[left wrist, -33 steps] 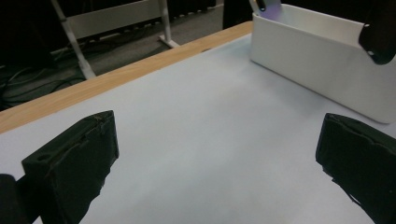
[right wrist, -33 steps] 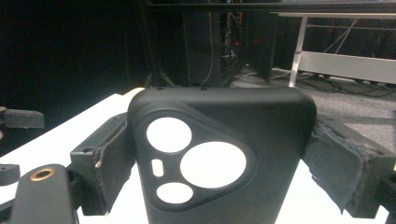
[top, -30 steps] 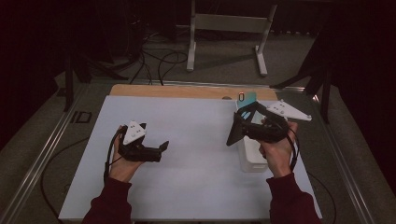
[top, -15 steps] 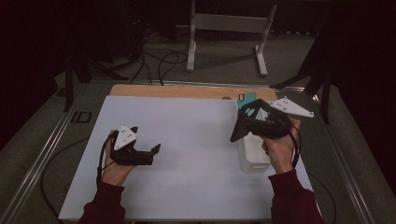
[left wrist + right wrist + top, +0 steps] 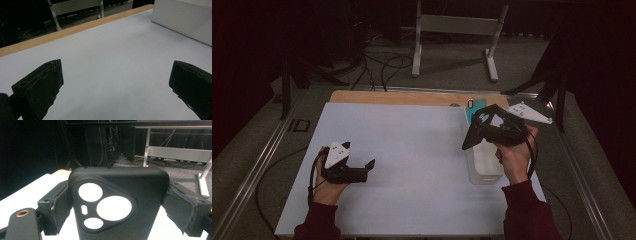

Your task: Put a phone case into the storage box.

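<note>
My right tool (image 5: pixel 482 131) gripped a black phone case (image 5: pixel 117 202) by its long edges, raised over the white bin (image 5: pixel 484 165) at the counter (image 5: pixel 412 150) right side. It looked light, thin and flexible, likely to bow, so edge holds suited it. My left tool (image 5: pixel 362 170) rested wide open, empty.

Left tongs (image 5: pixel 371 165) agape, right tongs (image 5: pixel 470 137) clamped, raised.
</note>
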A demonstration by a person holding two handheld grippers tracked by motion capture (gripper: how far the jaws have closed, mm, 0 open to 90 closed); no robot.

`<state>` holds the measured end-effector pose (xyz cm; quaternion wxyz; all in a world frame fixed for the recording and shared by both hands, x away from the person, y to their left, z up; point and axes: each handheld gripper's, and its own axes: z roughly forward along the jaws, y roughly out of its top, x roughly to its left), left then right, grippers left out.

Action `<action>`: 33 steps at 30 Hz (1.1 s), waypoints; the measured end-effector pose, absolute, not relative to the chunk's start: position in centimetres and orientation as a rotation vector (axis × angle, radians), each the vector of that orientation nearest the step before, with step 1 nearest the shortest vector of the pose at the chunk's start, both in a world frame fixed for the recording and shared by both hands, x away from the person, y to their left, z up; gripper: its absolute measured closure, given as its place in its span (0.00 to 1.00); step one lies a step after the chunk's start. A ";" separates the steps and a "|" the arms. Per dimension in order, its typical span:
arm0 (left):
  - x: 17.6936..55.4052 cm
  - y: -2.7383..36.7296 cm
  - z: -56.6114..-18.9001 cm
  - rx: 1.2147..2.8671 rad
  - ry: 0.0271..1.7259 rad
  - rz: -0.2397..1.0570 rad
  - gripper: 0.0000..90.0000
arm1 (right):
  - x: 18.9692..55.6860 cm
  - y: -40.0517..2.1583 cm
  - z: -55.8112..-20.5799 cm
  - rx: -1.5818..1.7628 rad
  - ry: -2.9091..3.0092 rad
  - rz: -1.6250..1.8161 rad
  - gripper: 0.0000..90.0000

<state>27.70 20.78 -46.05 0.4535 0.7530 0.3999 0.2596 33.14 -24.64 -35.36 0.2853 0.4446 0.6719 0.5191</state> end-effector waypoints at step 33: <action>26.0 23.6 -48.0 1.813 1.018 0.665 0.00 | 34.7 -26.2 -35.1 1.254 1.714 1.353 0.15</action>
